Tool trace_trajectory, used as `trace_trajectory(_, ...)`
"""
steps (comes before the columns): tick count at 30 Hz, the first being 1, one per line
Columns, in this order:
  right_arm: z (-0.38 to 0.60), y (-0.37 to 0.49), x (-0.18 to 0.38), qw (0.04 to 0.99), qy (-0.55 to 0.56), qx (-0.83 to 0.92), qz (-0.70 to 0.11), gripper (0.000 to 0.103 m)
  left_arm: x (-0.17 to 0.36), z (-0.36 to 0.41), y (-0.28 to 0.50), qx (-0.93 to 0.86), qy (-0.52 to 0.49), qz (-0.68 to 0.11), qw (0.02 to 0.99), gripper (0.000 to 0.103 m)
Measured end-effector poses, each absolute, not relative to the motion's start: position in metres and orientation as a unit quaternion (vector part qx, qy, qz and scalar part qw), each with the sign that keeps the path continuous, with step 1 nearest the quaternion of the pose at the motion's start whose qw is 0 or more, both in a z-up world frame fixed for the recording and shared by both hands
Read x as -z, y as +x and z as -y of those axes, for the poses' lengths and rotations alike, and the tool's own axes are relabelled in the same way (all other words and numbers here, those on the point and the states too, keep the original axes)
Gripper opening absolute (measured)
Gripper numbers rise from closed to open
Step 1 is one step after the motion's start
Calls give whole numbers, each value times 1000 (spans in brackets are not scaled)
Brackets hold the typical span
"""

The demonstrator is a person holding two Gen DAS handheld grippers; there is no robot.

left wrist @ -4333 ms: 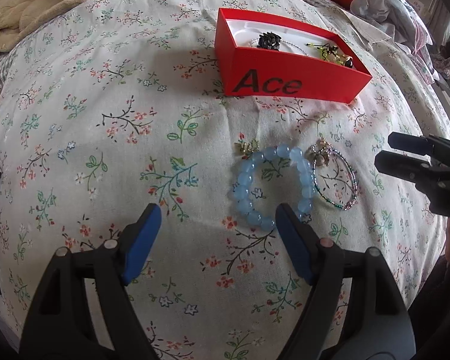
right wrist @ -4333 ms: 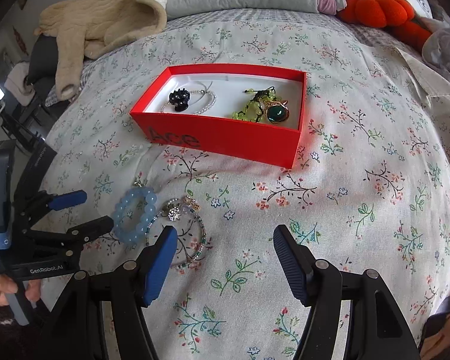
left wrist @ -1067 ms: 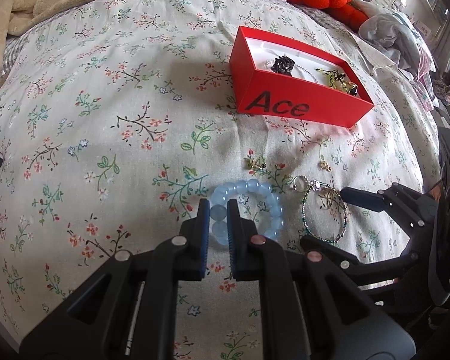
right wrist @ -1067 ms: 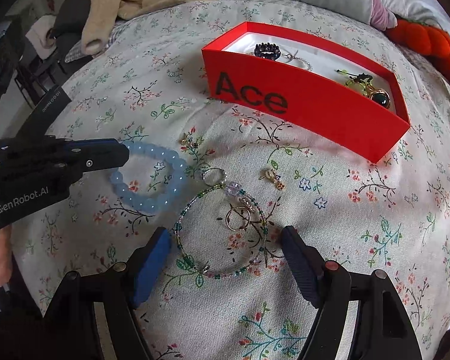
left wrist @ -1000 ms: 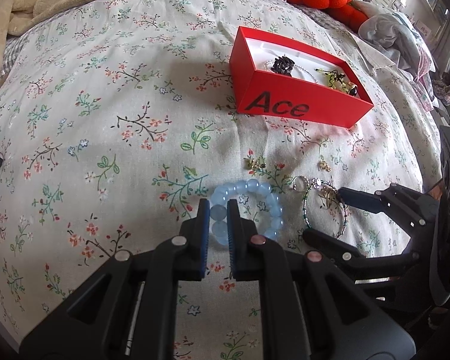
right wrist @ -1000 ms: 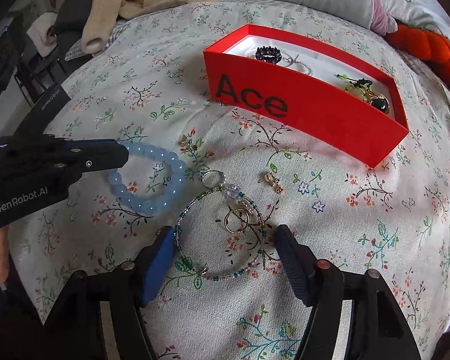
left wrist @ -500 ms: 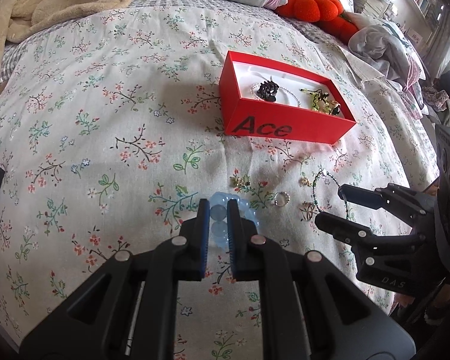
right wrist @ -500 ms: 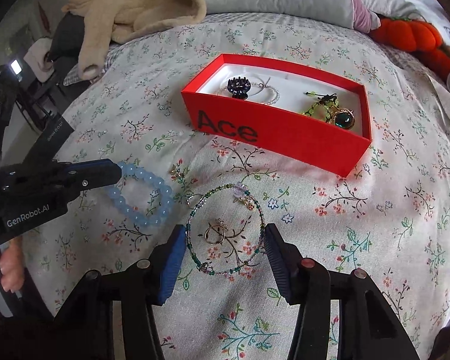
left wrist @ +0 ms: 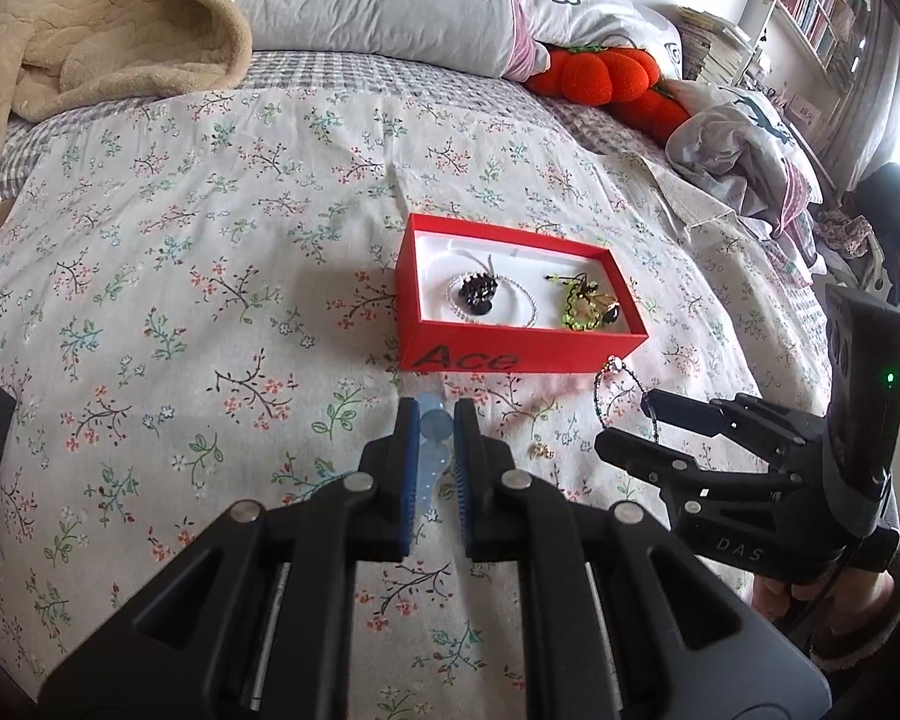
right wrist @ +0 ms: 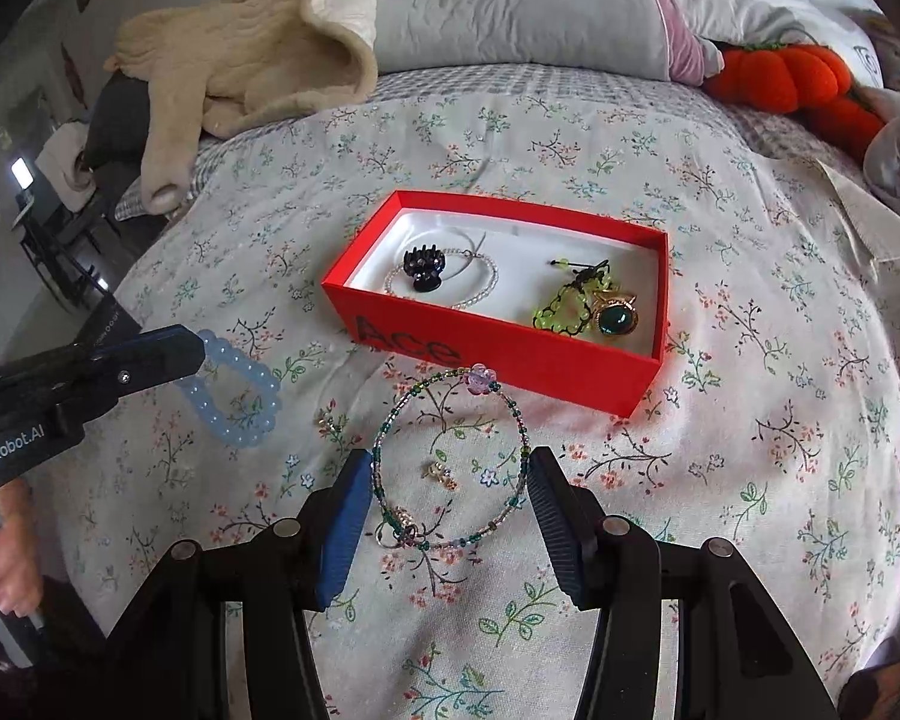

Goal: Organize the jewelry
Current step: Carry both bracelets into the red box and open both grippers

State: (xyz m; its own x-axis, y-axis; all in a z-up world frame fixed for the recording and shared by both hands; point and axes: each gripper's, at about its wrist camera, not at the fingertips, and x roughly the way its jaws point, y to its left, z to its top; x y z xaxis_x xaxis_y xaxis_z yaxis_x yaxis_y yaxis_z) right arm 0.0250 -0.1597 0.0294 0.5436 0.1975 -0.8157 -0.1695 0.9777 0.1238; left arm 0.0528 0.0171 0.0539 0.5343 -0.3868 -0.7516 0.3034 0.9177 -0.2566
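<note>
The pale blue bead bracelet [right wrist: 234, 393] hangs lifted off the bedspread, clamped between the nearly closed blue pads of the left gripper [left wrist: 435, 438]; in the left wrist view only a short run of its beads [left wrist: 433, 429] shows between the pads. The thin seed-bead bracelet [right wrist: 450, 456], with a pink bead at its far side and small rings at its near side, is spanned across its width by the right gripper [right wrist: 447, 516], whose jaws stand moderately apart with each pad touching the outside of the loop. In the left wrist view this bracelet [left wrist: 621, 393] appears raised at the right gripper's tips, though contact with the cloth below cannot be judged. A small gold charm [right wrist: 441, 473] lies on the cloth inside the loop as seen from the right wrist, and another small gold piece [right wrist: 324, 419] lies between the two bracelets.

Just beyond stands the open red box [right wrist: 570, 360] lettered "Ace". Its white interior holds a black claw clip [right wrist: 423, 269] on a clear bead strand [right wrist: 480, 288] at the left and a yellow-green beaded piece [right wrist: 564, 306] touching a green-stoned gold ring [right wrist: 615, 317] at the right.

All rest on a floral bedspread [right wrist: 750, 420]. At the head of the bed lie a beige blanket [right wrist: 252, 54], a grey pillow [right wrist: 510, 6] and an orange plush pumpkin [right wrist: 792, 75].
</note>
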Motion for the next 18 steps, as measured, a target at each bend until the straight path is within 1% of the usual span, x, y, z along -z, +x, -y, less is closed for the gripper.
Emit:
trace_trajectory(7,178,40,-47,890,25,-91,-445,54,-71,-3,66,208,-70,-421,880,13)
trace_trajectory(18,200,65,-54,898,33,-80,-432,54,-83,30,94,232,-105,-406,877,13)
